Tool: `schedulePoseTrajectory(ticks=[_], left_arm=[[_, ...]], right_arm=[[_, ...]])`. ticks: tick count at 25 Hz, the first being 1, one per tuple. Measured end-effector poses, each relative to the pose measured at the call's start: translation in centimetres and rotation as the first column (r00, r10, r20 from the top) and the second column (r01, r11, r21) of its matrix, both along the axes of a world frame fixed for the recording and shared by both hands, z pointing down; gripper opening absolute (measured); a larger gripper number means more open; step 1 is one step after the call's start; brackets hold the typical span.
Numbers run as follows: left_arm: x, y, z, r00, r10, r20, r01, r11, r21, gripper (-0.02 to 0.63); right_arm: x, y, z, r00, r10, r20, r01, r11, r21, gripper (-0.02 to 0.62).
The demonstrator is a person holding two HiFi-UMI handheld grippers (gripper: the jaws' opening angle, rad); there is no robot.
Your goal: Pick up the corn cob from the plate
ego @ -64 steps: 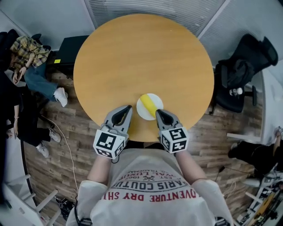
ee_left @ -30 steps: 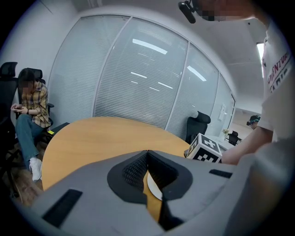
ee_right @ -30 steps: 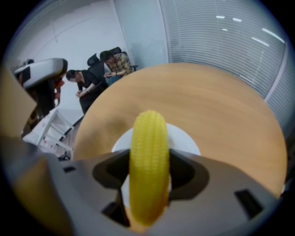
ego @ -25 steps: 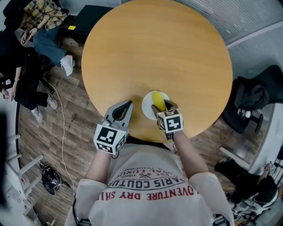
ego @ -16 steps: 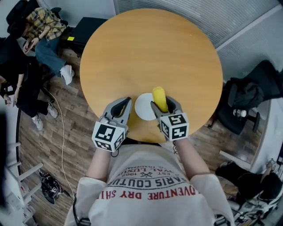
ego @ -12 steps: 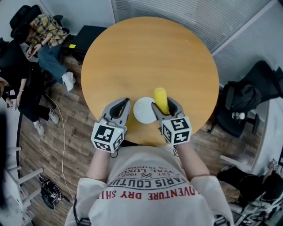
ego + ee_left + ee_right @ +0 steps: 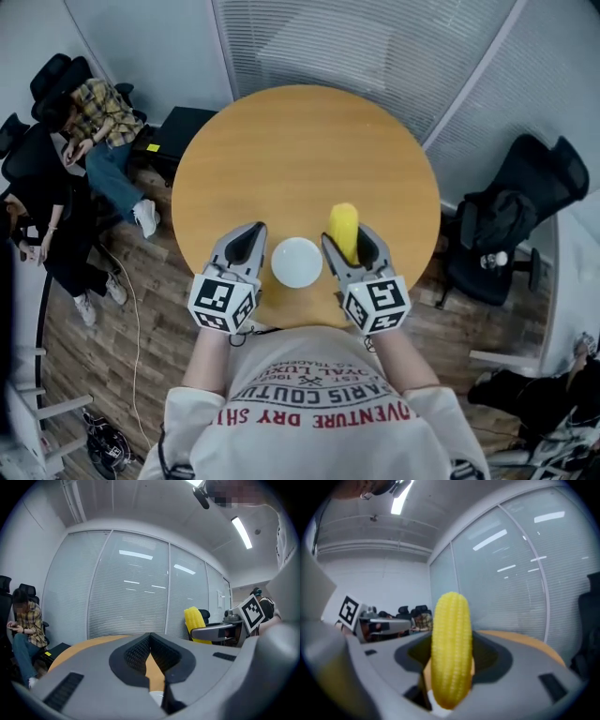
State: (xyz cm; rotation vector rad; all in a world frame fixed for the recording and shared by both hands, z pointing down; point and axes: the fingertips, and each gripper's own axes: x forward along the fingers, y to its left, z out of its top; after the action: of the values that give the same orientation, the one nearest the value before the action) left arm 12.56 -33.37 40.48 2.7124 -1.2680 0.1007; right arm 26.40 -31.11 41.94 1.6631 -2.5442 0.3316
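Currently right tongs (image 7: 348,240) clamp the corn cob (image 7: 343,223) upright — plate (image 7: 296,262) sits at its 9 o'clock on the surface (image 7: 281,159); left tongs (image 7: 251,232) closed (jaws together).

We wear a pale grey T-shirt (image 7: 319,398) with short sleeves and red and dark lettering across the chest. Our left gripper (image 7: 249,234) and right gripper (image 7: 347,240) are grey tapering shells. Each has a white cube with black square markers at its back end: left cube (image 7: 217,302), right cube (image 7: 377,305). The fingers (image 7: 136,654) carry black ribbed pads, and dark slotted recesses mark the grey casing.
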Motion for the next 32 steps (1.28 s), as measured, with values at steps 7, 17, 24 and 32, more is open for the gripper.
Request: schedulePoseTrajectory(ticks=[7, 17, 24, 32], left_arm=[[2.2, 0.5, -0.7, 1.0, 0.016, -0.002, -0.016, 1.0, 0.017, 0.032], [4.2, 1.3, -2.1, 0.998, 0.059, -0.011, -0.058, 0.997, 0.051, 0.032], [3.5, 1.3, -2.0, 0.998, 0.055, -0.008, -0.055, 0.998, 0.037, 0.032], [3.1, 0.7, -2.4, 0.998, 0.063, -0.017, -0.062, 0.997, 0.037, 0.032]], right_arm=[[2.9, 1.2, -1.5, 0.999, 0.038, 0.005, -0.038, 0.997, 0.061, 0.262], [4.2, 1.6, -0.6, 0.998, 0.056, 0.002, -0.056, 0.998, 0.036, 0.262], [4.1, 1.7, -0.5, 0.997, 0.072, 0.003, -0.072, 0.997, 0.03, 0.262], [3.3, 1.1, -0.1, 0.997, 0.08, 0.004, -0.08, 0.997, 0.012, 0.262]])
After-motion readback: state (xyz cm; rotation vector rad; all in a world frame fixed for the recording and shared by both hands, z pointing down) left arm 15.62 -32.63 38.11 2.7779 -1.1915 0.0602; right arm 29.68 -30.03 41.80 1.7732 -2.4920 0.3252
